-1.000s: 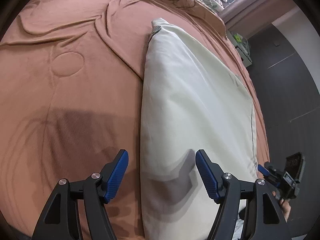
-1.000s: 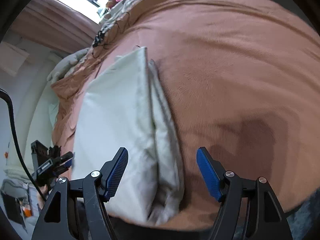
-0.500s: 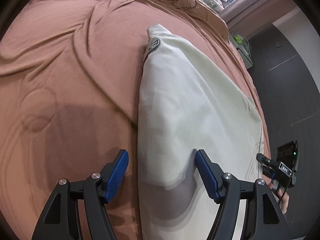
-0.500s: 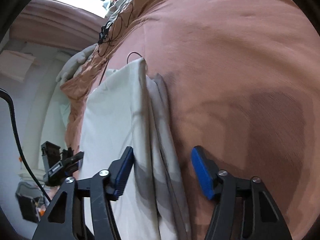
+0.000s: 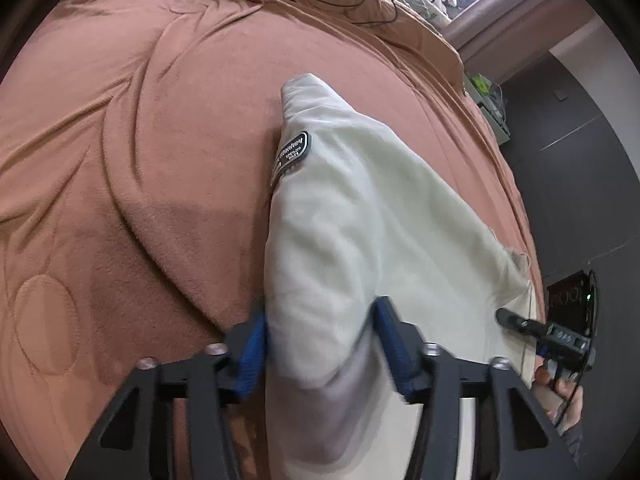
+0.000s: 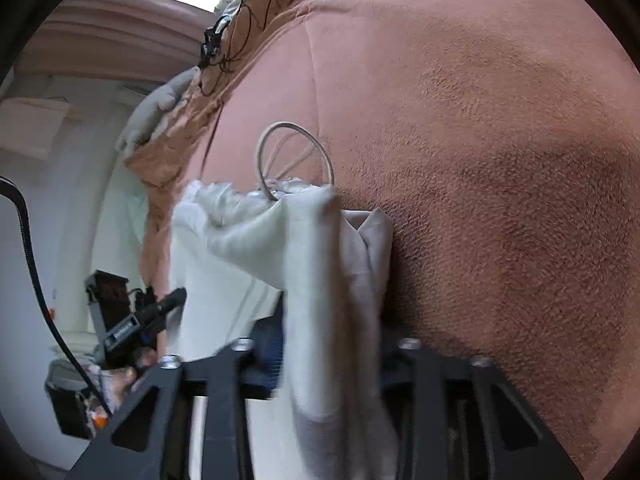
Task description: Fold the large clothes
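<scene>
Cream garment (image 5: 360, 220) lying folded lengthwise on the brown bedspread (image 5: 140, 160), running away from the near edge, with a dark patch label (image 5: 292, 152) up near the far tip. Looks soft and floppy, light for its size, probably a thick cotton or fleece (no stiffness at all, sags wherever unsupported). Nothing fragile, not slippery either, though layers likely to slide over each other and spoil the fold if lifted by only one layer. Best place to grab: the near end, at both outer edges, pinching through every layer at once so the whole stack comes up together.

Left gripper (image 5: 320, 344) closing around the left folded edge at the near end, blue fingers (image 5: 252, 344) already against the bunched cloth on both sides, fabric humped up between them. Squeezing it, not fully clamped yet by the look of it.

Right gripper (image 6: 332, 348) closing too, jaws nearly together on a thick gathered ridge of cloth at the opposite edge, fabric rising in a peak above them (pads mostly buried, so hard to see the contact itself). A pale drawstring loop (image 6: 294, 156) sticking out past that bunch onto the bedspread, worth tucking in before the next fold.

Other hand's gripper visible off to the side in each view.
</scene>
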### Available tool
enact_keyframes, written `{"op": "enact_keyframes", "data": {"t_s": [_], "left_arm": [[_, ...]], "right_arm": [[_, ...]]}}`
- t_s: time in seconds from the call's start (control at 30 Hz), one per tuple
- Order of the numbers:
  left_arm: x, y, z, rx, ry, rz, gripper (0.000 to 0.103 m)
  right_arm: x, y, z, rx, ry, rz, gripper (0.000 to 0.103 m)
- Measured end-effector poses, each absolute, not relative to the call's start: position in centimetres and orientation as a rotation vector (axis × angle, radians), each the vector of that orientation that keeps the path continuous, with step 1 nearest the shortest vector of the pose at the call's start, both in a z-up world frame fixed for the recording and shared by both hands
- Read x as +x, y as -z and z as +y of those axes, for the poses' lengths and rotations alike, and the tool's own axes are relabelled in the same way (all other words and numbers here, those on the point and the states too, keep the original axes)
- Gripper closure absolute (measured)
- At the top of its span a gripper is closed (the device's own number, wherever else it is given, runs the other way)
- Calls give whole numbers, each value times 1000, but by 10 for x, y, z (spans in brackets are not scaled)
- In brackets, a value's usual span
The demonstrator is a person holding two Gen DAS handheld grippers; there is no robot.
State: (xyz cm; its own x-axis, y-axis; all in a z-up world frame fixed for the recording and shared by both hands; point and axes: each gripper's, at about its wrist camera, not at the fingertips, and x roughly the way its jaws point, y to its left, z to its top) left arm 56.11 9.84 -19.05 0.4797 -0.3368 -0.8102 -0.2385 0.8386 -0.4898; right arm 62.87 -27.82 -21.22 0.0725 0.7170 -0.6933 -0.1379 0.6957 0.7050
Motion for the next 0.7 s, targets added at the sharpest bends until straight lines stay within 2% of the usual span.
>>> {"op": "enact_keyframes", "data": {"t_s": [0.17,0.27,0.7], "left_arm": [[554,174,88,-548,52,1059,78],[546,155,83,-518,55,1031,83],[487,56,54,-496,79,853,86]], "right_arm": [[614,184,-278,518,-694,1281,90],[603,157,-275,471,-699,1227,91],[544,48,-282,409,-679,1050,92]]}}
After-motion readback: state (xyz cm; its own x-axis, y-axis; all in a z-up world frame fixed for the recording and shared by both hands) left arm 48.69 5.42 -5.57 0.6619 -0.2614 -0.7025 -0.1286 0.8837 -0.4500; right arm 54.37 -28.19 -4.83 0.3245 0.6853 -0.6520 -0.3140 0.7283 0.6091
